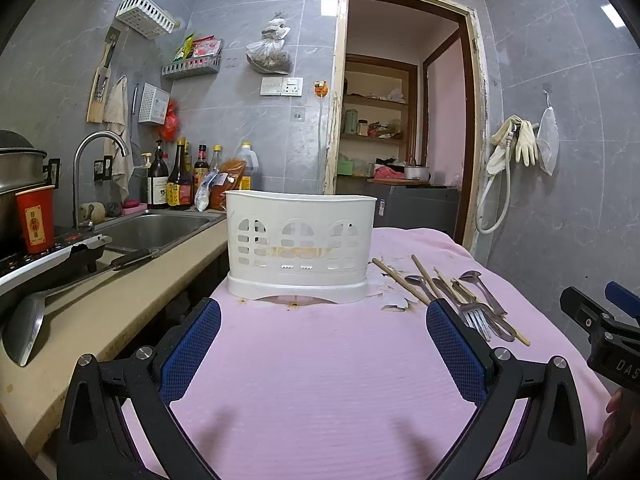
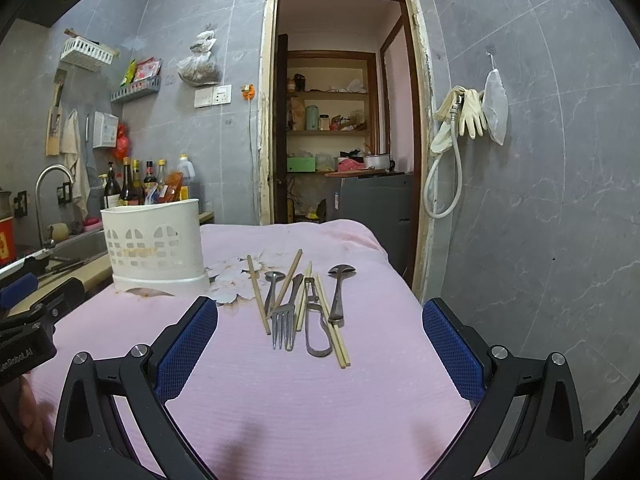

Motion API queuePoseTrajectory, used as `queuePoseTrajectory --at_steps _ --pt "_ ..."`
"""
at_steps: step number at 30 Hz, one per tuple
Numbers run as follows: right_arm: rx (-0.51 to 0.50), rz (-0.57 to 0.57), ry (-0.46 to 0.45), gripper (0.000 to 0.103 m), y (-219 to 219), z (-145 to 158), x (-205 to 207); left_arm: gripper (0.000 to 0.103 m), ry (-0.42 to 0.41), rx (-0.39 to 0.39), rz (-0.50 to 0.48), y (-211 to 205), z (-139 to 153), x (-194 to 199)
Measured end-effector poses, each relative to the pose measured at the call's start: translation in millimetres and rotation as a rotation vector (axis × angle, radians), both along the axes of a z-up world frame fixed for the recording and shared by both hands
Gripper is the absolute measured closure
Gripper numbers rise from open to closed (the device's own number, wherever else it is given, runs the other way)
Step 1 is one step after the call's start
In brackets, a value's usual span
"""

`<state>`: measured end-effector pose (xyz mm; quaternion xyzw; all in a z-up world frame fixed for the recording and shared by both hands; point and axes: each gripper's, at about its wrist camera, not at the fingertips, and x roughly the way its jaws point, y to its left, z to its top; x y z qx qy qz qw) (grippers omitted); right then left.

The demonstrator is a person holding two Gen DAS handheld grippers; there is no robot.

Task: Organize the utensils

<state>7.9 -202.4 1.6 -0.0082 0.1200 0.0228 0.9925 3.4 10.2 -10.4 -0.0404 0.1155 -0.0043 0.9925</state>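
**Utensils loose beside the white holder, both tongs empty**

We see a small heap of utensils (image 2: 306, 308) lying flat on the pink cloth (image 2: 320, 400) that covers the desk: a metal fork (image 2: 281, 322) with its tines toward us, two dull metal spoons (image 2: 340, 286) with bowls pointing away, a looped metal tool (image 2: 316, 328), and several pale wooden chopsticks (image 2: 258, 294) crossing among them. The metal looks worn and tarnished. The pieces overlap one another in a loose fan.

To their left stands the white plastic utensil holder (image 1: 300, 246), upright, with arched cut-out slots in its wall and a brownish stain across the front. Its inside is hidden from us.

Our left tongs (image 1: 322, 344) are spread wide with nothing between the blue pads; the holder sits straight ahead of them, and the utensils lie just beyond their right finger. Our right tongs (image 2: 320, 346) are likewise wide apart and hold nothing; the utensil heap lies directly ahead between the fingers, near but not touched, with the holder off to the left.
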Motion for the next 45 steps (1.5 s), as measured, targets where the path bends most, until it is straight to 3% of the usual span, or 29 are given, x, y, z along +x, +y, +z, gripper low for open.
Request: queuePoseTrajectory --at_steps 45 --pt "-0.011 0.005 0.007 0.0 4.7 2.3 -1.3 0.002 0.005 -0.002 -0.001 0.3 2.9 0.2"
